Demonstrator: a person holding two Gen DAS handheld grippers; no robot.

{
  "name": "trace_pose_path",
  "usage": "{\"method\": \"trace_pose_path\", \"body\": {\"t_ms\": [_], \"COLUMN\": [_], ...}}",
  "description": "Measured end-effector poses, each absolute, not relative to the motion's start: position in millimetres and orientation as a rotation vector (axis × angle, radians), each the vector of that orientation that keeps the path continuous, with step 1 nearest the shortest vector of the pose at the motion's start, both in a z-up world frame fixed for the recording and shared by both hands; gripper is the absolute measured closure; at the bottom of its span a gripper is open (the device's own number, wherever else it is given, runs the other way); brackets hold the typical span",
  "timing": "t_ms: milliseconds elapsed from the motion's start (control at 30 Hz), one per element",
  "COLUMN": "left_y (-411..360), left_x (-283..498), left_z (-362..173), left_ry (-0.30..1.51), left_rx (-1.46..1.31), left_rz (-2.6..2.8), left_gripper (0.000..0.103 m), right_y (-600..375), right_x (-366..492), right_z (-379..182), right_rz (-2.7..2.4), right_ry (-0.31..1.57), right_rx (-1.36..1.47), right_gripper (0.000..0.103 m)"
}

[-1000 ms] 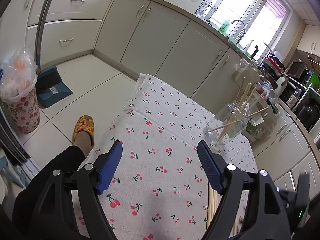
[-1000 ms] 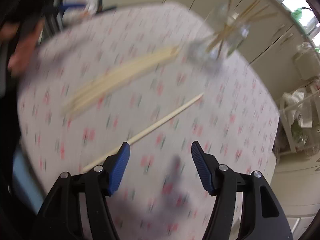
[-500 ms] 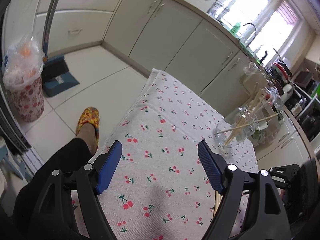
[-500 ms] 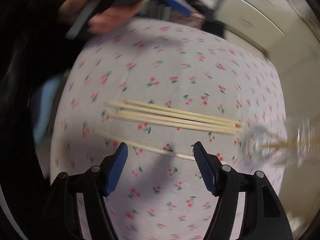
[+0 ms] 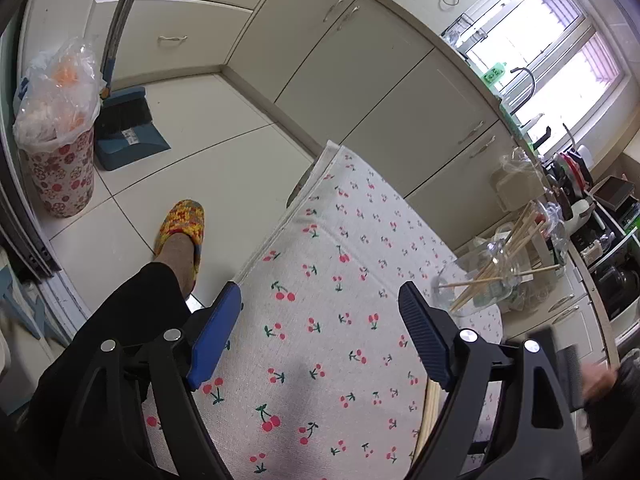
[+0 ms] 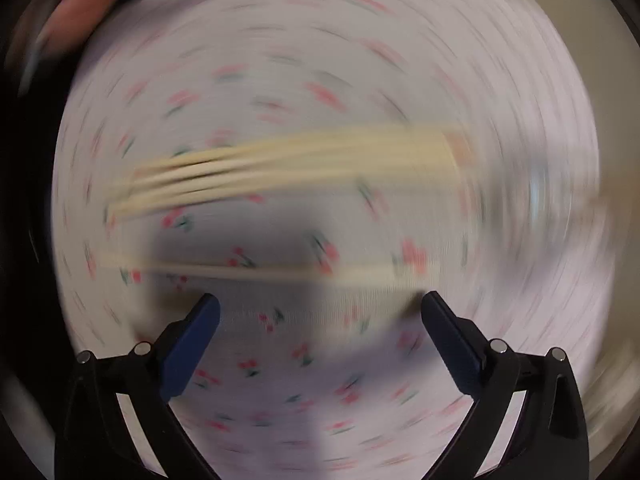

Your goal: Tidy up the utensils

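A bundle of pale wooden chopsticks point(image 6: 288, 168) lies on the cherry-print cloth point(image 6: 320, 60), blurred by motion. A single chopstick point(image 6: 248, 270) lies just beyond my right gripper point(image 6: 320, 304), whose jaws are opening wide with nothing between them. In the left wrist view a glass jar point(image 5: 476, 288) holding several chopsticks stands at the table's right. My left gripper point(image 5: 320, 300) hovers over the cloth point(image 5: 320, 340), its jaws opening a little and empty. Ends of loose chopsticks point(image 5: 430, 408) show beside its right finger.
The table's left edge drops to a tiled floor with a slippered foot point(image 5: 182, 228), a bagged bin point(image 5: 56, 140) and a dustpan point(image 5: 128, 128). Cabinets point(image 5: 380, 80) and a cluttered counter point(image 5: 580, 208) run behind. A hand point(image 5: 600, 380) holds the other gripper at right.
The right gripper dropped closer to the single chopstick, rolled, and its jaws widened. The left gripper shifted and rolled slightly, so the jar now sits lower and nearer its right finger.
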State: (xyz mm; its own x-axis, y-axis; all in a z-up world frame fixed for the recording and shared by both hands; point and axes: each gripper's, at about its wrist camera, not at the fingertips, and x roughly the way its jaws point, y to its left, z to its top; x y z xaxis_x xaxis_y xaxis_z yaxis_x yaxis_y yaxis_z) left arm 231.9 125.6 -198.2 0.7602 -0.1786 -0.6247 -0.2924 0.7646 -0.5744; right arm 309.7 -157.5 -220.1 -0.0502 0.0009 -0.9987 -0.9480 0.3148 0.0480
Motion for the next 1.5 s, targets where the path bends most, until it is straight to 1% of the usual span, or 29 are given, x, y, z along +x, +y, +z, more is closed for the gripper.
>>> {"method": "trace_pose_path", "body": {"t_ms": [100, 167, 233, 267, 300, 333, 367, 433, 467, 533, 567, 633, 700, 900, 1000, 1100, 1167, 1233, 1300, 1400, 1433, 1500], "left_y": [127.0, 125.8, 122.1, 119.3, 116.6, 115.4, 114.4, 112.7, 113.4, 117.2, 120.7, 129.1, 137.6, 141.8, 136.2, 130.8, 130.3, 130.6, 131.9, 134.7, 135.3, 138.6], "left_x": [229.5, 227.5, 224.7, 223.4, 222.2, 221.2, 220.3, 218.8, 218.7, 219.9, 220.8, 221.9, 223.3, 223.8, 221.6, 217.3, 213.7, 210.5, 206.6, 200.0, 198.6, 193.2], "left_z": [-195.9, -196.5, -196.2, -196.1, -196.3, -196.6, -196.6, -195.2, -194.9, -195.1, -195.9, -198.7, -201.9, -205.0, -199.9, -191.5, -188.6, -187.2, -186.6, -183.7, -182.6, -178.8], "left_ry": [0.712, 0.719, 0.724, 0.728, 0.734, 0.738, 0.741, 0.741, 0.741, 0.744, 0.745, 0.746, 0.748, 0.747, 0.743, 0.730, 0.727, 0.727, 0.727, 0.719, 0.716, 0.706], "left_rx": [-0.722, -0.732, -0.729, -0.724, -0.725, -0.729, -0.733, -0.738, -0.740, -0.744, -0.749, -0.765, -0.788, -0.809, -0.808, -0.805, -0.807, -0.817, -0.830, -0.833, -0.833, -0.827], "left_rz": [0.062, 0.054, 0.046, 0.042, 0.037, 0.034, 0.031, 0.030, 0.029, 0.032, 0.037, 0.048, 0.060, 0.054, 0.030, -0.001, -0.015, -0.024, -0.032, -0.040, -0.042, -0.041], "left_gripper": [0.024, 0.024, 0.024, 0.024, 0.024, 0.024, 0.024, 0.024, 0.024, 0.024, 0.024, 0.023, 0.023, 0.023, 0.023, 0.021, 0.020, 0.020, 0.020, 0.020, 0.020, 0.020], "right_y": [-189.0, -198.7, -192.9, -186.9, -182.5, -175.2, -165.8, -153.5, -147.0, -137.0, -133.2, -131.7, -134.1, -173.2, -202.1, -233.2, -258.8, -272.1, -271.6, -234.5, -214.2, -187.8], "right_x": [304.1, 287.3, 249.0, 219.8, 201.8, 192.1, 191.3, 195.8, 199.2, 213.4, 217.3, 241.9, 267.8, 292.6, 298.1, 287.9, 279.5, 270.6, 264.0, 232.5, 219.4, 199.1], "right_z": [-215.1, -207.1, -186.7, -176.3, -174.9, -179.2, -185.1, -187.4, -188.7, -197.2, -198.0, -203.3, -206.6, -199.8, -195.9, -190.6, -186.6, -183.5, -176.2, -148.7, -143.9, -146.7], "right_rz": [0.864, 0.839, 0.957, 1.097, 1.178, 1.221, 1.260, 1.363, 1.393, 1.482, 1.510, 1.499, 1.387, 0.926, 0.658, 0.397, 0.180, 0.065, 0.099, 0.368, 0.490, 0.595], "right_ry": [1.419, 1.356, 1.067, 0.835, 0.688, 0.593, 0.582, 0.563, 0.584, 0.746, 0.776, 0.975, 1.163, 1.440, 1.530, 1.569, 1.605, 1.652, 1.642, 1.387, 1.294, 1.166], "right_rx": [-0.833, -0.877, -1.072, -1.227, -1.353, -1.479, -1.567, -1.620, -1.623, -1.615, -1.585, -1.471, -1.313, -0.884, -0.627, -0.374, -0.140, -0.006, 0.036, -0.288, -0.455, -0.724], "right_gripper": [0.006, 0.007, 0.007, 0.007, 0.007, 0.007, 0.007, 0.009, 0.009, 0.009, 0.009, 0.009, 0.006, 0.005, 0.005, 0.005, 0.005, 0.006, 0.006, 0.006, 0.006, 0.006]}}
